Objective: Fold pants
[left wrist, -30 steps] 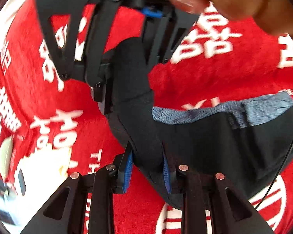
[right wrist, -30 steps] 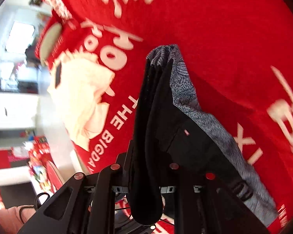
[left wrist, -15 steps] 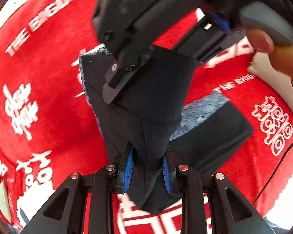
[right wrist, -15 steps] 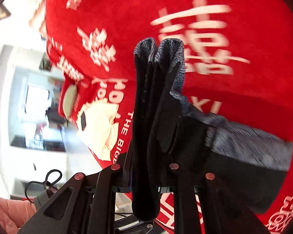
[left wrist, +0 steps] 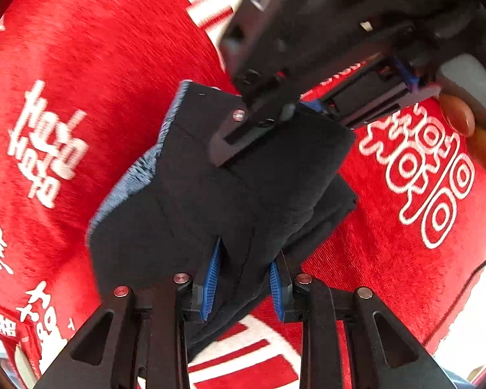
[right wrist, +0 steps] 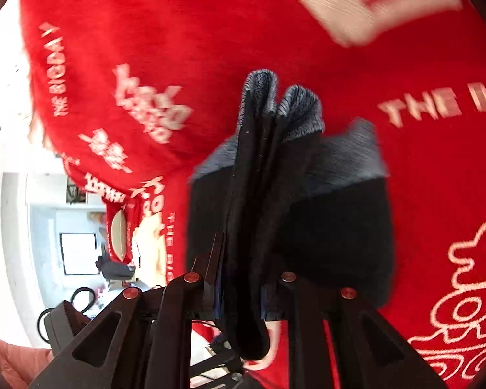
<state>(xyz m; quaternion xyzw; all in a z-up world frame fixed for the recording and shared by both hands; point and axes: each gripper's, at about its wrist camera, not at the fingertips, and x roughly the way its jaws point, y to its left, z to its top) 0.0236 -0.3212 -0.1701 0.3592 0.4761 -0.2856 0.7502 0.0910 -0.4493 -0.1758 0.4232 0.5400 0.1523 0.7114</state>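
Now both grippers pinch the folded pants (left wrist: 230,191) above the red cloth (left wrist: 90,64): left gripper (left wrist: 243,278) at six o'clock, right gripper (left wrist: 259,129) at twelve. Uneven lowering could skew the layers.

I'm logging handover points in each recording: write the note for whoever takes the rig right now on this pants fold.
Left tongs: shut on a bunched edge of the pants.
Right tongs: shut on another stacked edge.
Pants: dark with a grey waistband, several layers thick, held above the red printed cloth.
Done: the folds that stacked them.
Left: lay the bundle flat on the cloth, let go, smooth it.
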